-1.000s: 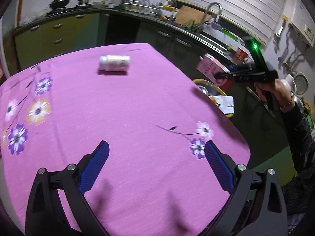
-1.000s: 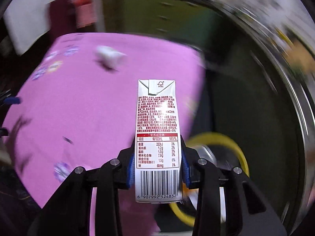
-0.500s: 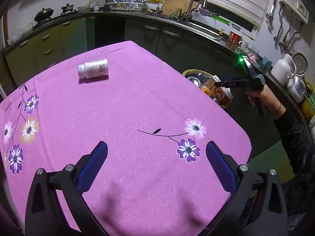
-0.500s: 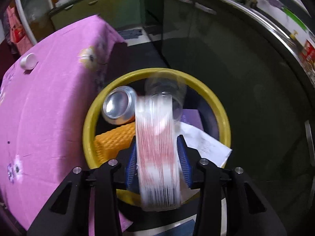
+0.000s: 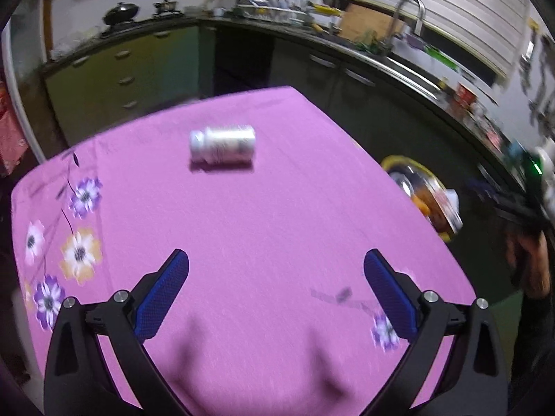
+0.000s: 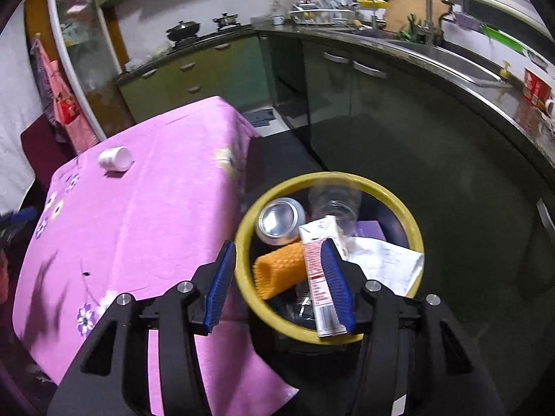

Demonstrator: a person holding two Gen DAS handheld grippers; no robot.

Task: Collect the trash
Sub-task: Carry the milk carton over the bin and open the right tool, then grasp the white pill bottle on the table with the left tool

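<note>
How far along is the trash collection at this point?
Done: a can, an orange sponge, a clear cup and paper already lie in the yellow bin.
In hand: the right tongs are opening over the bin; the carton leans on one pad, dropping in.
Left: the white bottle lies on the pink tablecloth, ahead of the open, empty left tongs.

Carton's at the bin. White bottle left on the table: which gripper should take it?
Left. The left gripper is open, empty, over the table with the white bottle ahead. The right gripper is off the table edge over the yellow bin, jaws opening, carton between them.
</note>
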